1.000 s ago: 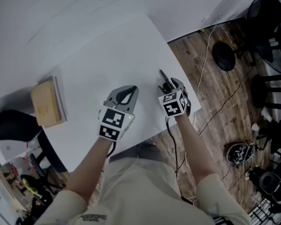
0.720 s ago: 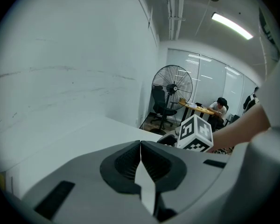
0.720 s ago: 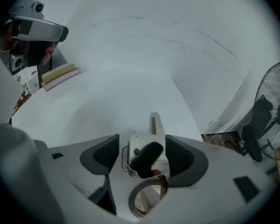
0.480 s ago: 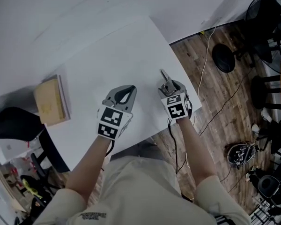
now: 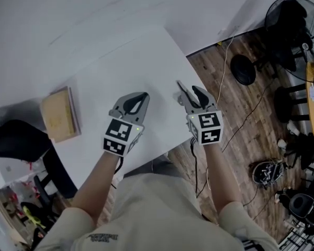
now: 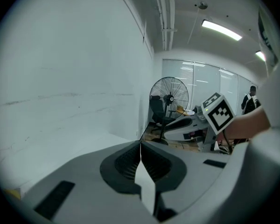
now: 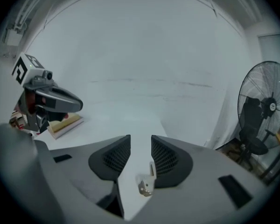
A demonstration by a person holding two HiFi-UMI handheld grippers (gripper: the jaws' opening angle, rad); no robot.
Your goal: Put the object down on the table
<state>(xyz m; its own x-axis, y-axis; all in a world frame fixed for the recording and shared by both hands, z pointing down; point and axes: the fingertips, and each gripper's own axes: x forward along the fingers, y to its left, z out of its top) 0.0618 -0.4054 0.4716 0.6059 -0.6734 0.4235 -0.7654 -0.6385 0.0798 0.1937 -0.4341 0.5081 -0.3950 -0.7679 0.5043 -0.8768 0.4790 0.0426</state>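
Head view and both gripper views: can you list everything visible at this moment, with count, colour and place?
table: one, white, centre of the head view.
wooden block: one, tan, near the table's left edge.
metal bracket: one, small, silver, lying on the table between the right gripper's jaws.
floor: brown wood, right of the table.
fan: one, black, on the floor at far right.
cables: several, white and black, trailing over the floor.
left gripper: one, grey, over the table's near side, jaws together, nothing held.
right gripper: one, grey, beside the left gripper, jaws apart and closing, pads not pressing on the bracket.
forearms: two, bare, bottom of the head view.
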